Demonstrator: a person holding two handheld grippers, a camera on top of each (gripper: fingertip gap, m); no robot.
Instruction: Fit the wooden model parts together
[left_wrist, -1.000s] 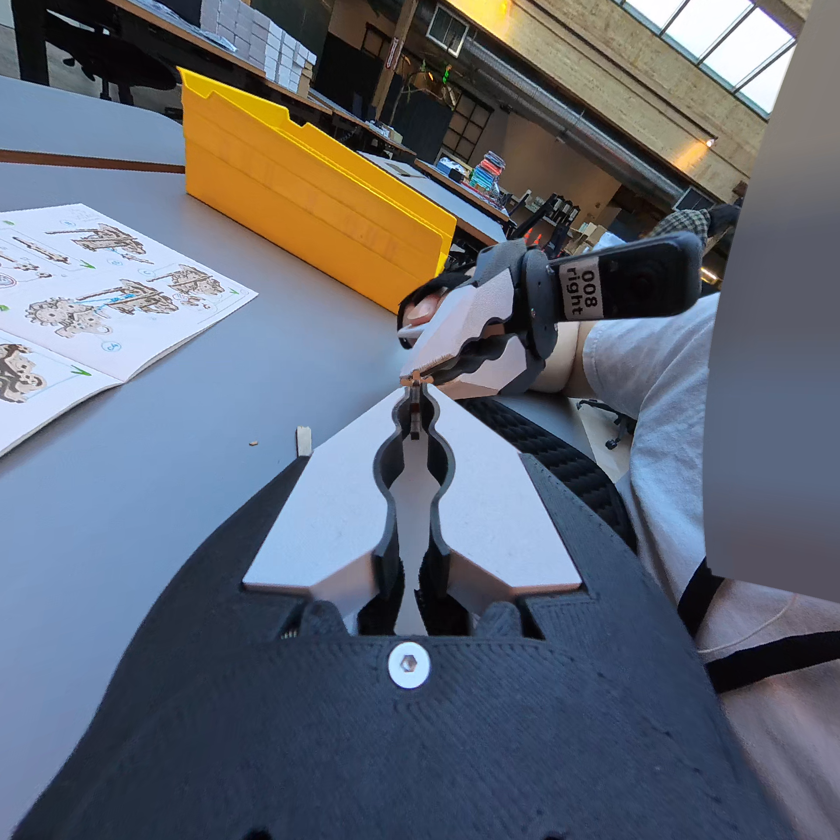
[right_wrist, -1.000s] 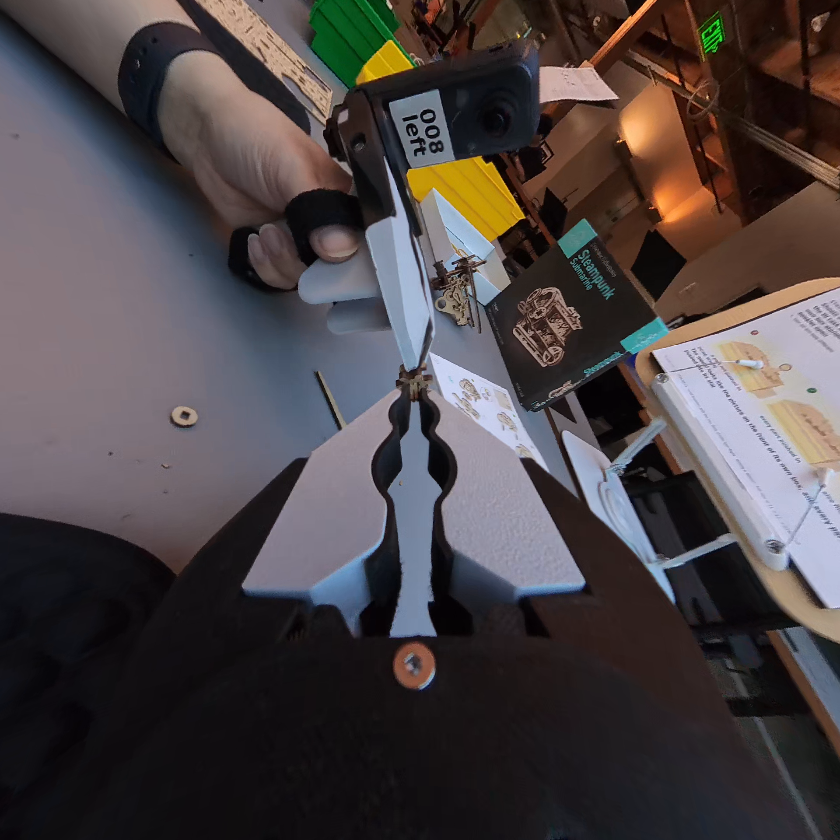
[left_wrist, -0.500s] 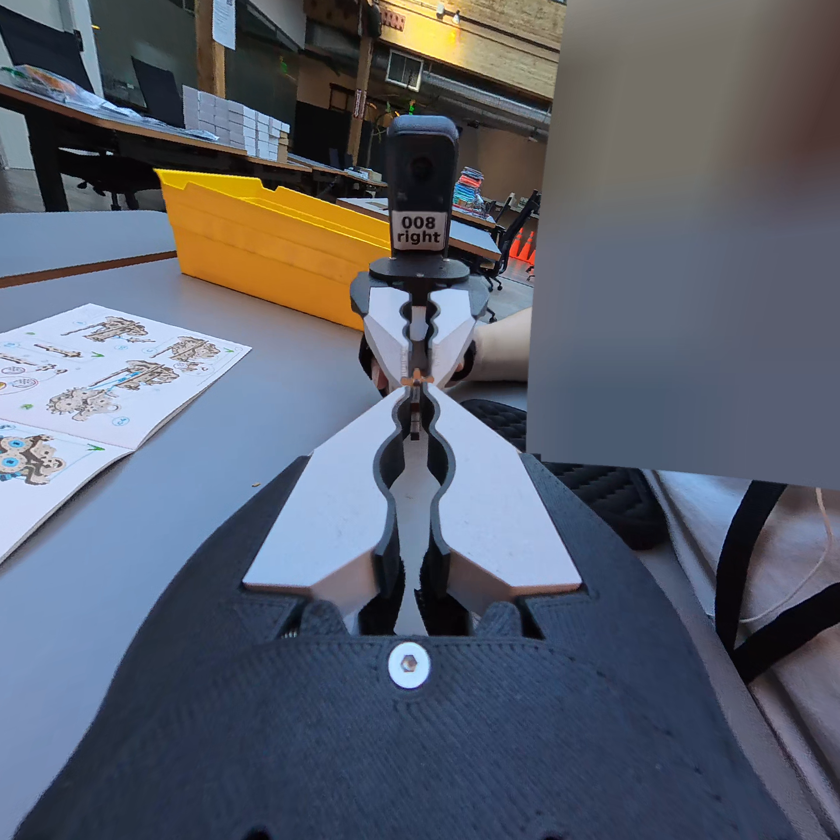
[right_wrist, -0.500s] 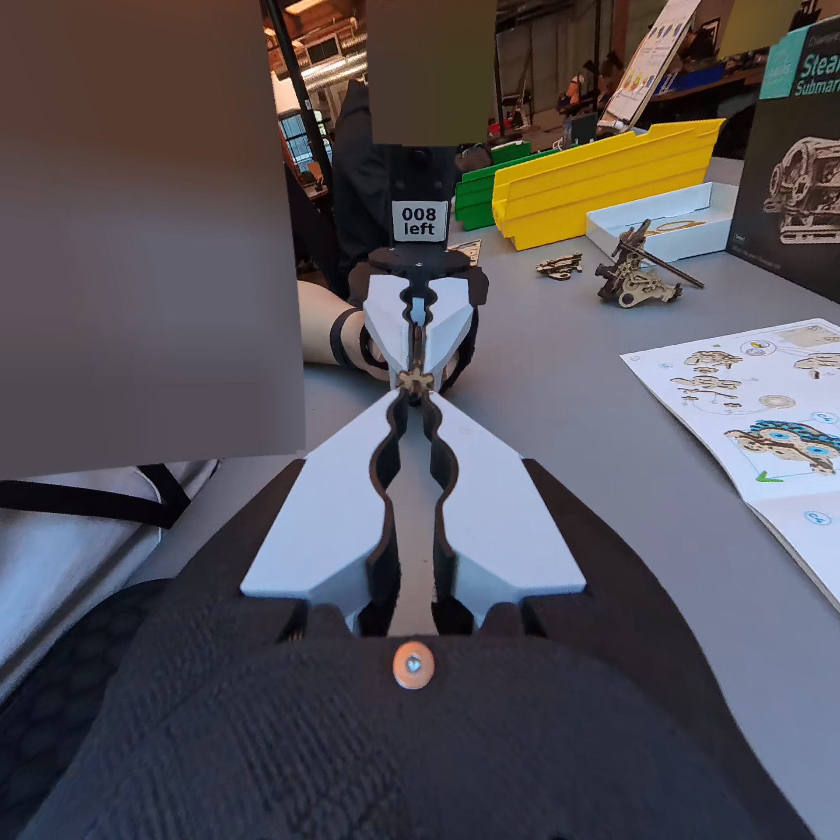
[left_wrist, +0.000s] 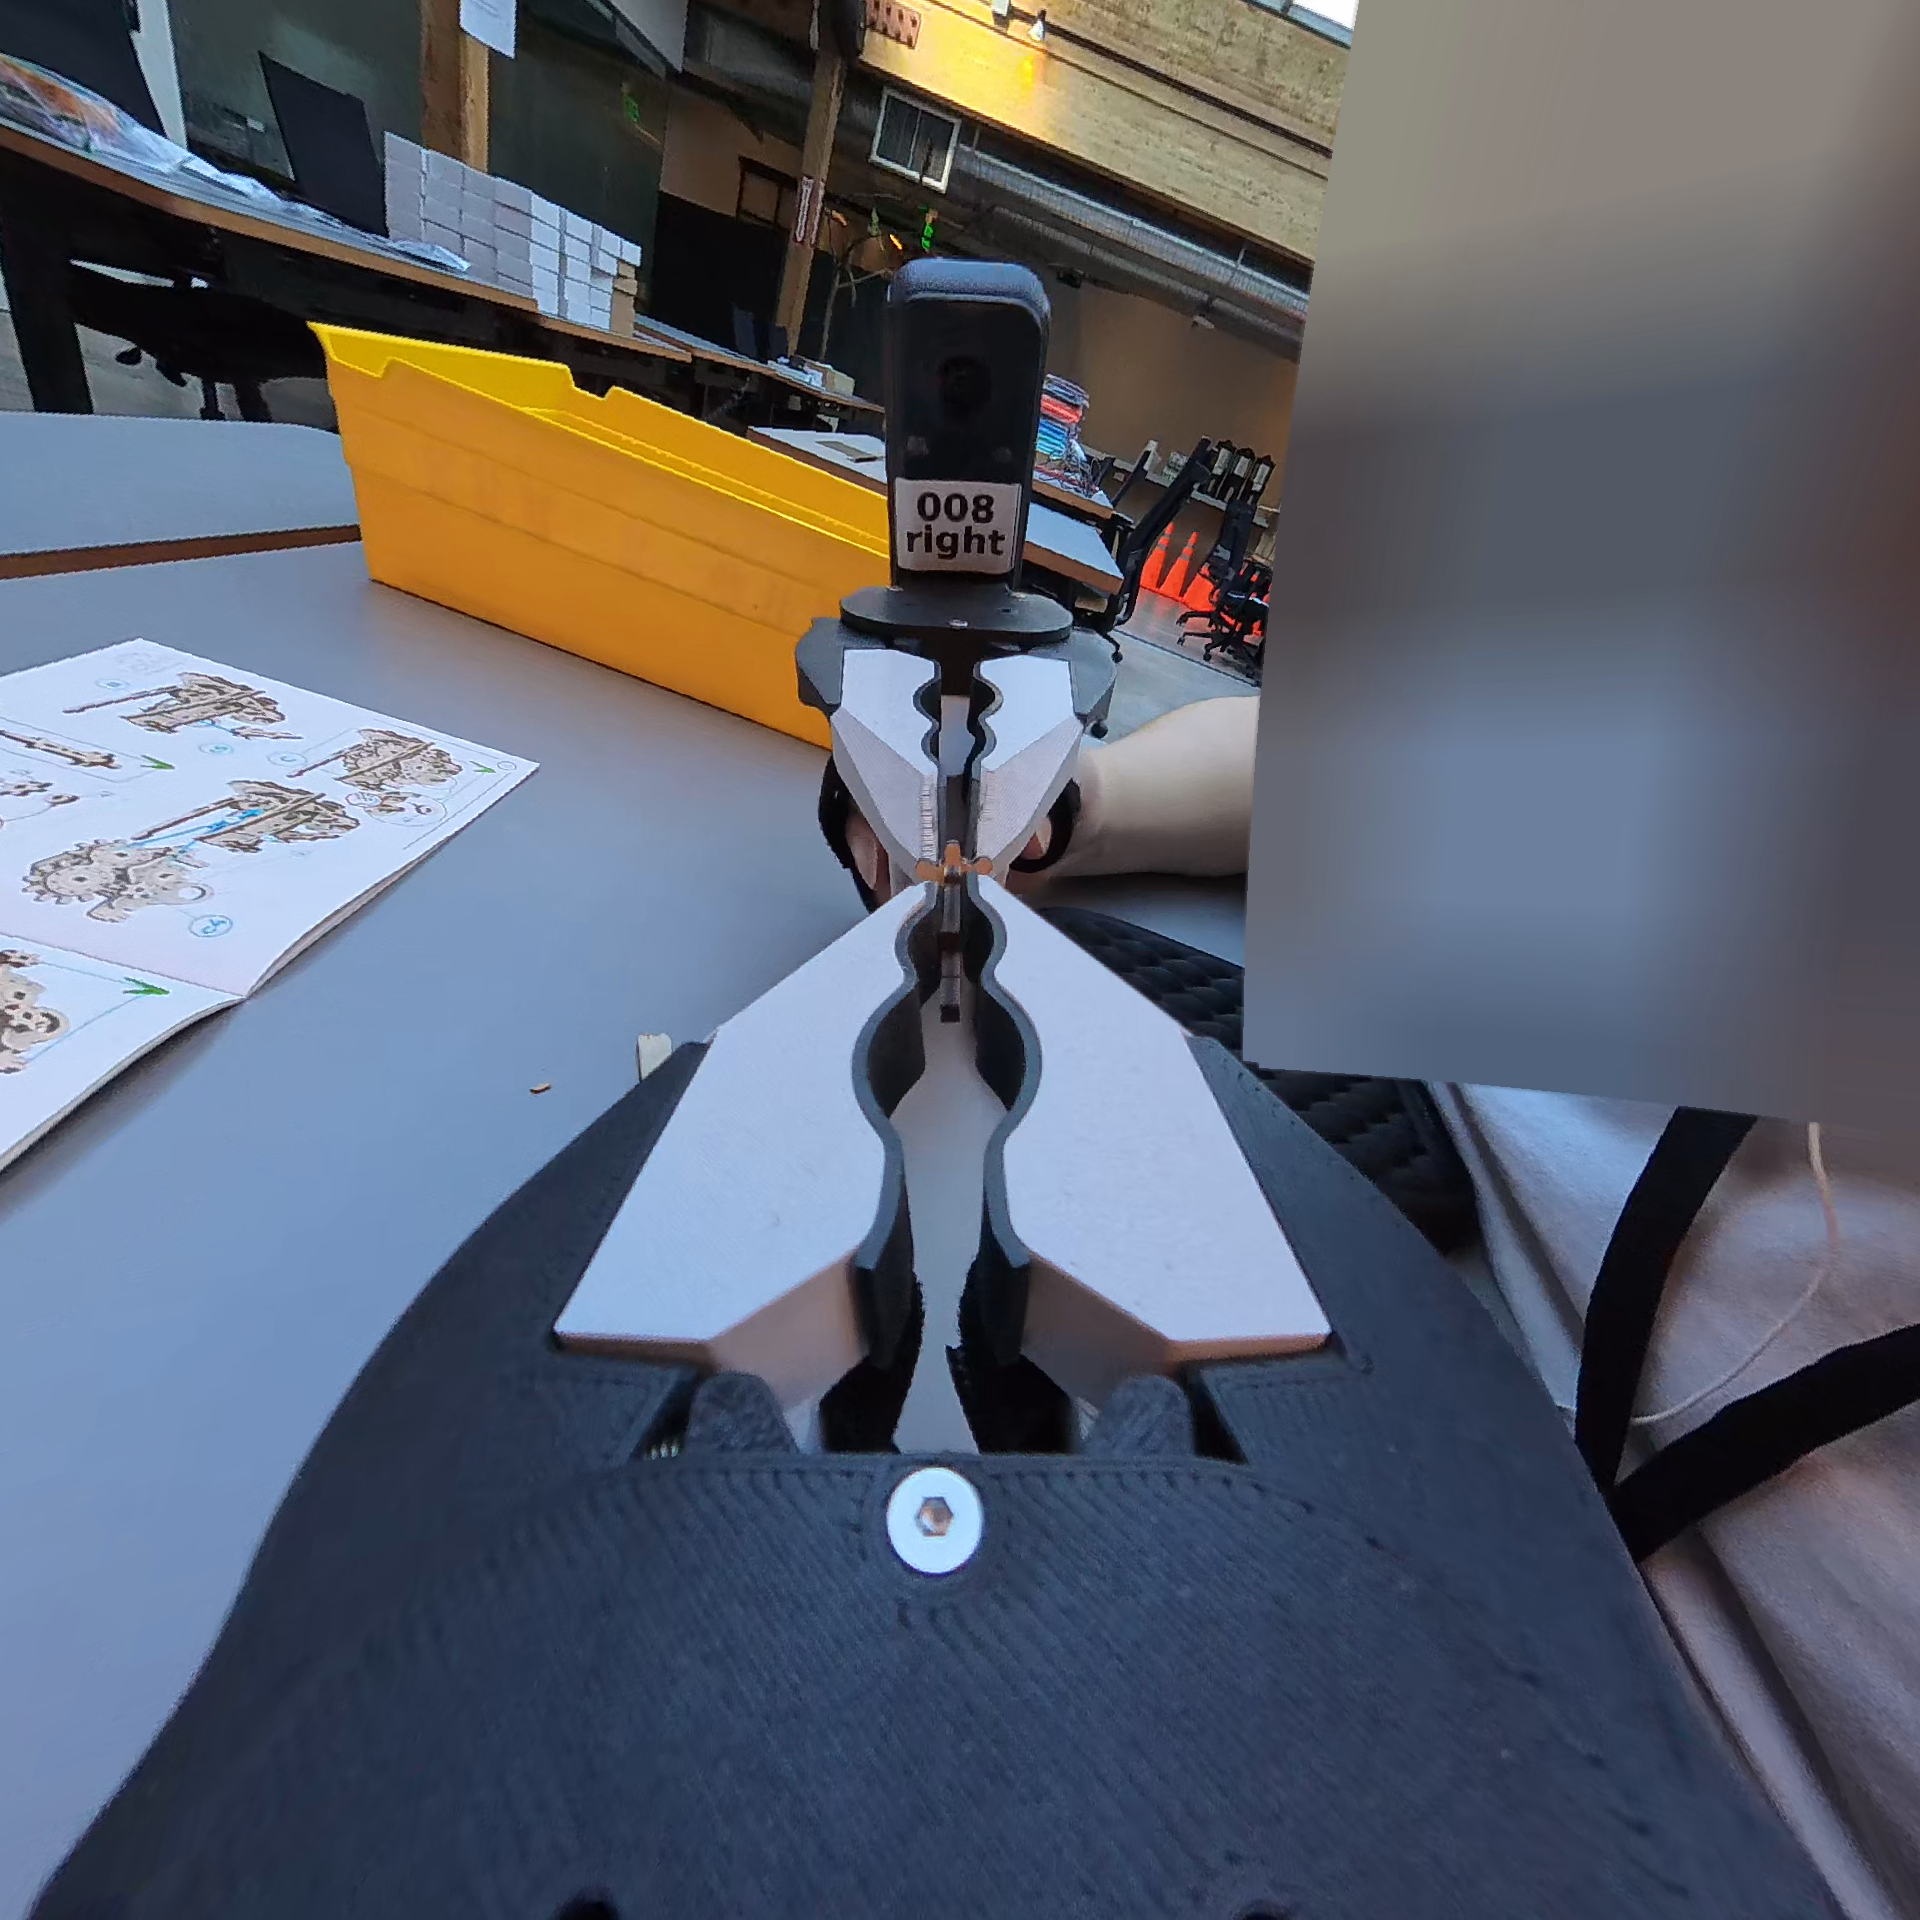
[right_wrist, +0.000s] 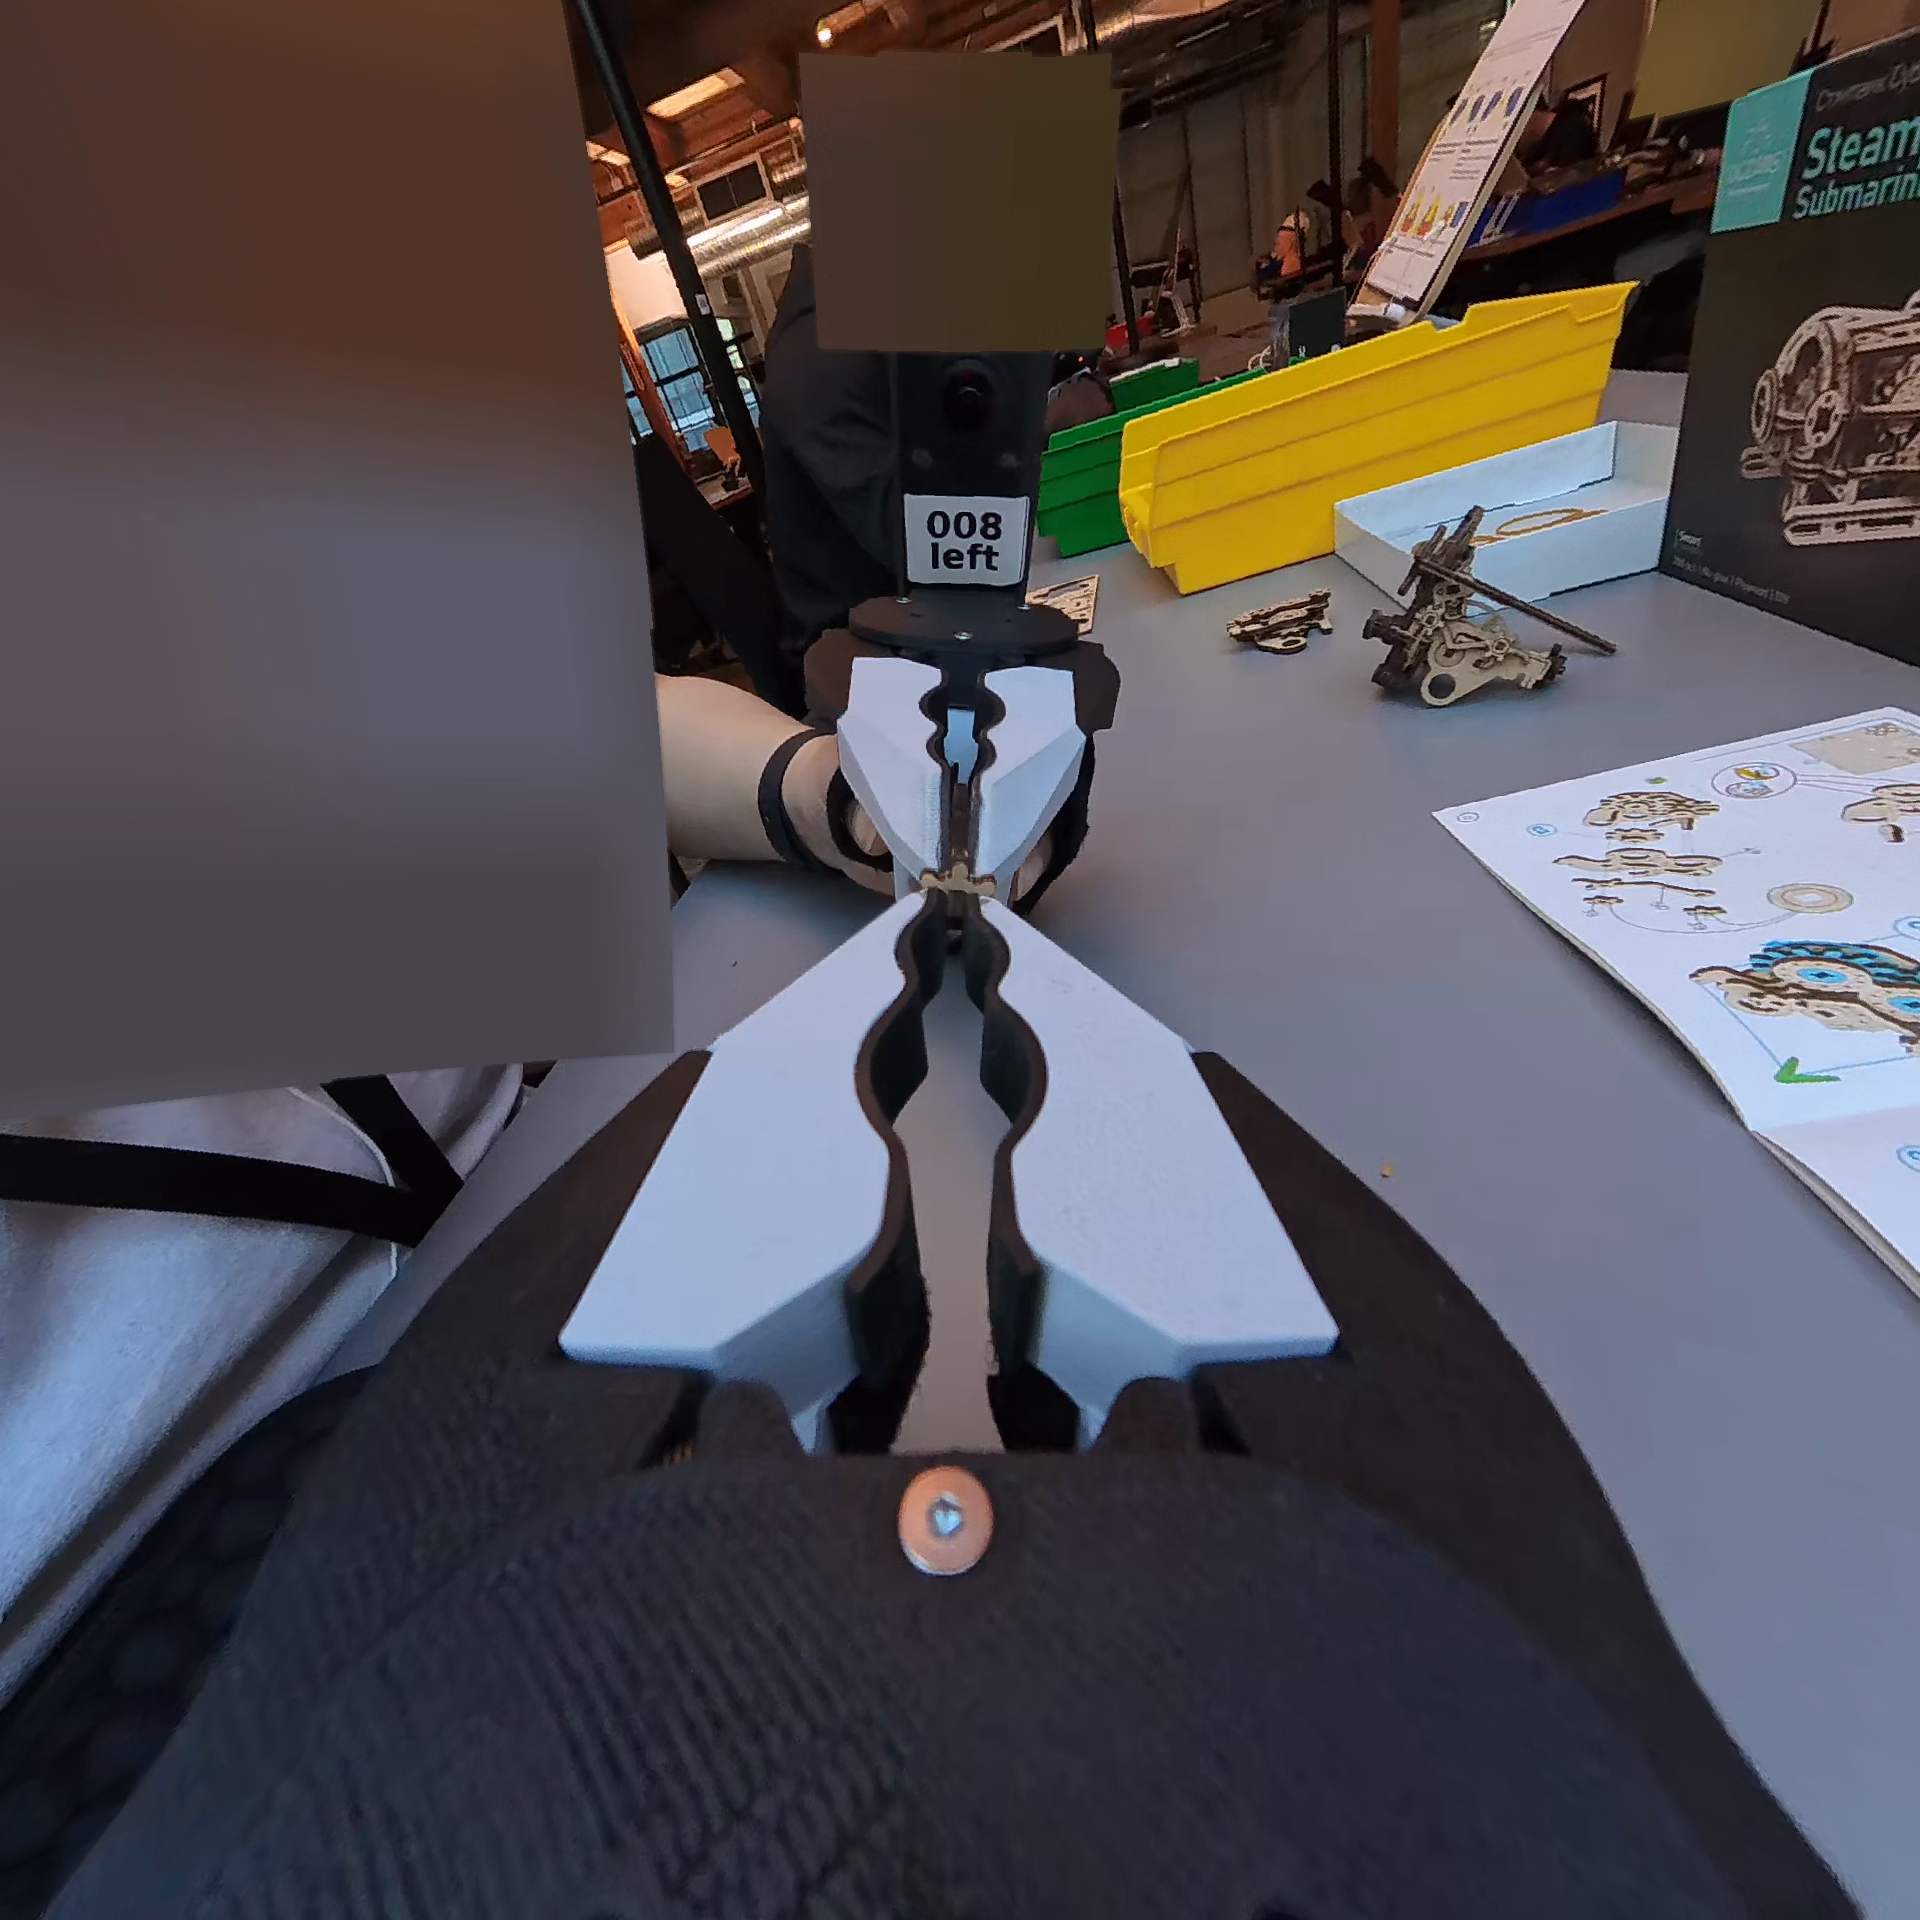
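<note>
With both tools held nose to nose above the grey counter (left_wrist: 436, 1039), the left claw (left_wrist: 950, 902) was pinching a thin dark wooden strip (left_wrist: 949, 966) on edge, and the right claw (right_wrist: 956, 902) was pinching a small cross-shaped wooden piece (right_wrist: 957, 882) at its tip. The two parts met in the air between the tips, clear of the counter. The strip's long axis ran along the left claw's fingers, pointing straight at the opposite tool; the cross piece lay crosswise to it. Judgement: the push should go squarely along the strip's axis, with both grips firm and no twisting, since so thin a part could snap or slip. How deeply it was seated could not be told.
</note>
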